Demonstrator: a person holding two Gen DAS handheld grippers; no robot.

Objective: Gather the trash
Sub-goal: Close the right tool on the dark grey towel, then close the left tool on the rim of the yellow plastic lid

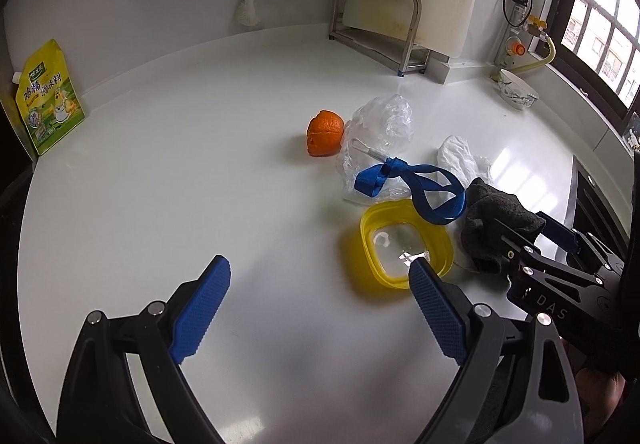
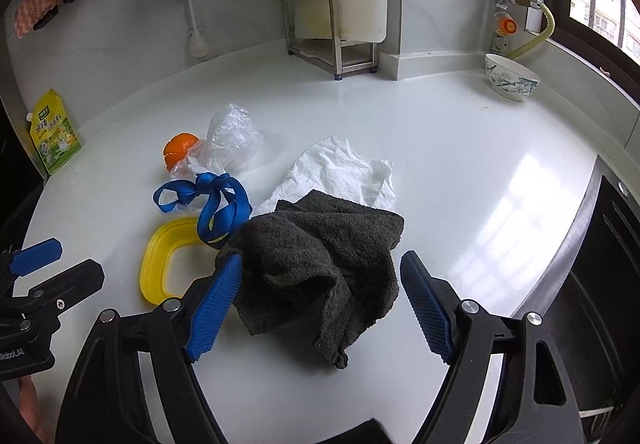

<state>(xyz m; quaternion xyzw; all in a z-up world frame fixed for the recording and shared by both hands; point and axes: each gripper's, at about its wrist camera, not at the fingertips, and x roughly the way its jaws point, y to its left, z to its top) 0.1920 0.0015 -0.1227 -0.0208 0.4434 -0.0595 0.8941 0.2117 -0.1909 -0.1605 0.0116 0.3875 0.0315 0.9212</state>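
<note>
A white counter (image 1: 160, 203) is recorded under both grippers. Far to the left of the left gripper's fingers, a yellow seasoning pouch (image 1: 48, 99) stands against the wall. Ahead of those fingers, well apart, an orange peel (image 1: 326, 133) lies touching a crumpled clear plastic bag (image 1: 380, 123). A blue strap (image 1: 412, 183) is looped across the bag, its long axis running left to right, with its right loop overlapping the far rim of a yellow container (image 1: 406, 240). The container sits open side up, just ahead of the right finger (image 1: 436, 312) of the left gripper (image 1: 316, 308), and is partly covered by that fingertip in the left wrist view. A white tissue (image 2: 340, 171) lies crumpled beyond the strap, its long axis slanting away to the right.

A dark cloth (image 2: 320, 260) is bunched between the fingers of the right gripper (image 2: 332, 308); the left finger (image 2: 216, 308) appears to touch the cloth's edge, while the right finger is apart from it. The cloth overlaps the tissue's near edge and the strap. Farther right, a patterned bowl (image 2: 512, 79) stands near the window, well apart from the fingers.

Both grippers are noted with fingers spread wide; nothing is clamped by either.
</note>
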